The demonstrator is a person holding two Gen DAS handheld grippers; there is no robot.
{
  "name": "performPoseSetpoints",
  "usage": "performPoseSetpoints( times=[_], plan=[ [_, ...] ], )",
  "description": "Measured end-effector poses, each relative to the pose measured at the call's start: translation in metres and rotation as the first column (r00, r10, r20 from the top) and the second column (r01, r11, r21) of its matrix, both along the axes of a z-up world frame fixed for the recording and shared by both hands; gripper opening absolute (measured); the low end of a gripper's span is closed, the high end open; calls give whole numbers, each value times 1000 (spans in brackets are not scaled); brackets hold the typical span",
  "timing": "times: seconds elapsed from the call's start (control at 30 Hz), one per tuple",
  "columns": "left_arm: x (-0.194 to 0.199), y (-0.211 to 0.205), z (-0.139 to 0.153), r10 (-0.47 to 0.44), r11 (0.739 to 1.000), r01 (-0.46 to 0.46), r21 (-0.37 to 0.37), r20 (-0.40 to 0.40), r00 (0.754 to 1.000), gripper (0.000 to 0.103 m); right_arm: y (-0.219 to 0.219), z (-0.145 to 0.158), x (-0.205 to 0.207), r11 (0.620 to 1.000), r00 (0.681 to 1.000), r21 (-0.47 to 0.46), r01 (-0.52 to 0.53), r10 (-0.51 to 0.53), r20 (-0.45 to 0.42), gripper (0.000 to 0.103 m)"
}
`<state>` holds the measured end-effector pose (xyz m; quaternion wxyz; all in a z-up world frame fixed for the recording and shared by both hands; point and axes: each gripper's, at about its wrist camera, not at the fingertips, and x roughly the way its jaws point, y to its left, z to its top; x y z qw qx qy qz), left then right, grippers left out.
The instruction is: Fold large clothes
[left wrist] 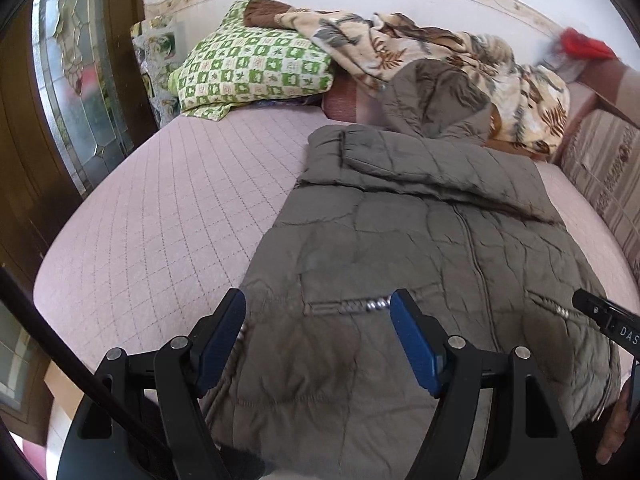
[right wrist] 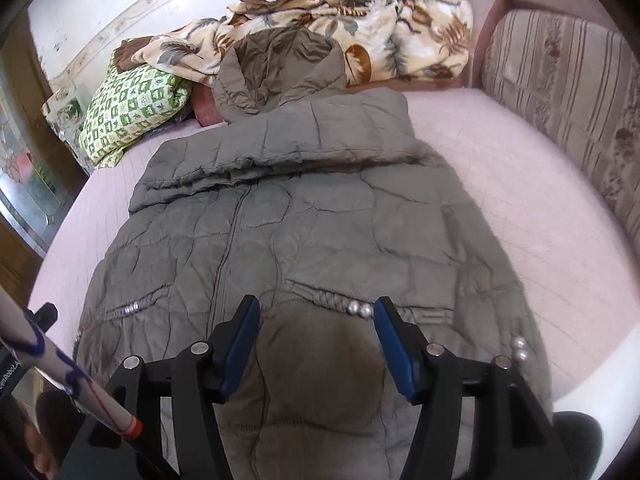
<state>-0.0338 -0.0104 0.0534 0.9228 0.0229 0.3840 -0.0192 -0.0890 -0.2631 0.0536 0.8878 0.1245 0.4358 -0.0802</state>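
A grey-green quilted hooded jacket (left wrist: 400,248) (right wrist: 320,216) lies front up on the pink bed, zipped, with both sleeves folded across the chest and the hood (right wrist: 276,68) at the far end. My left gripper (left wrist: 318,316) hovers open over the hem's left side, near the left pocket. My right gripper (right wrist: 316,320) stands open above the hem's right side, by the right pocket with its silver beads (right wrist: 359,309). Neither has cloth between its blue pads. The right gripper's tip (left wrist: 600,312) shows at the edge of the left wrist view.
A pink quilted bed cover (left wrist: 168,208) has bare room left of the jacket. A green checked pillow (left wrist: 252,68) and a leaf-print blanket (right wrist: 340,24) are piled at the head. A striped cushioned side (right wrist: 560,100) runs along the right. A glazed wooden door (left wrist: 68,92) stands left.
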Motion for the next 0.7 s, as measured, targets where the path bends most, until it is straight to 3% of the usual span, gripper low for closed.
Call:
performPoseSetpoints(
  times=[0.7],
  plan=[
    [-31,-17,15,-46,998,46,33,26,999,74,35,20,-26,979,1000,-205,-11,14,14,70]
  ],
)
